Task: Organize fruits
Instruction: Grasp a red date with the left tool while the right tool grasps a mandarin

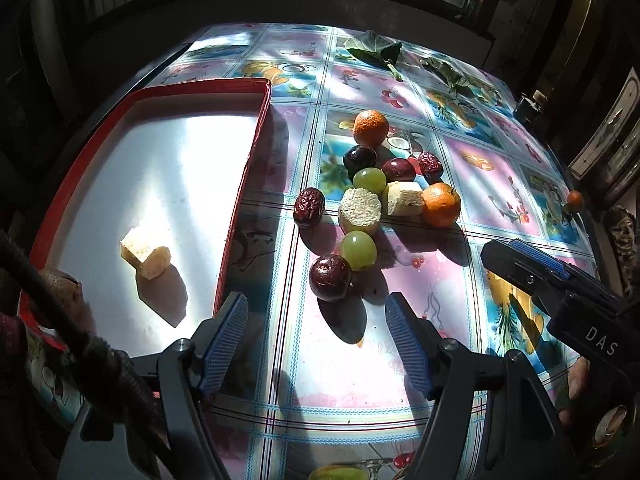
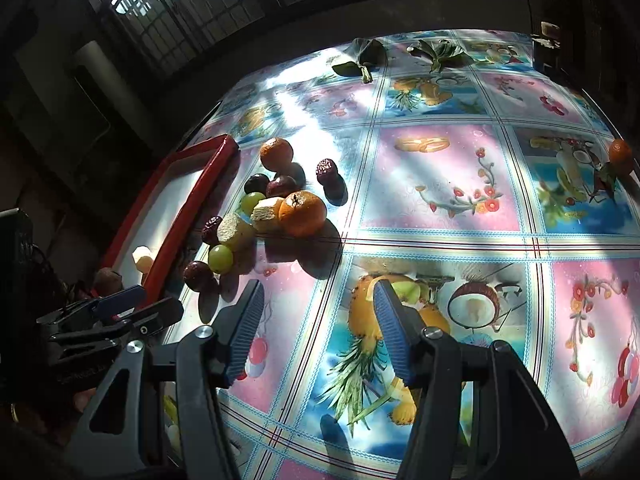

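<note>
A pile of fruit lies on the patterned tablecloth: two oranges (image 1: 441, 205) (image 1: 371, 128), green grapes (image 1: 359, 250), dark plums (image 1: 330, 277), wrinkled red dates (image 1: 309, 207) and pale cut chunks (image 1: 360, 211). A red-rimmed tray (image 1: 240, 184) at the left holds one pale chunk (image 1: 145, 255) and a brown fruit (image 1: 60, 288). My left gripper (image 1: 316, 320) is open and empty, just in front of the nearest plum. My right gripper (image 2: 320, 312) is open and empty, to the right of the pile (image 2: 260, 216).
Green leaves (image 1: 374, 50) lie at the table's far edge. A small orange (image 2: 620, 156) sits alone at the far right edge. The right gripper also shows in the left wrist view (image 1: 560, 284). Dark walls and barred windows surround the table.
</note>
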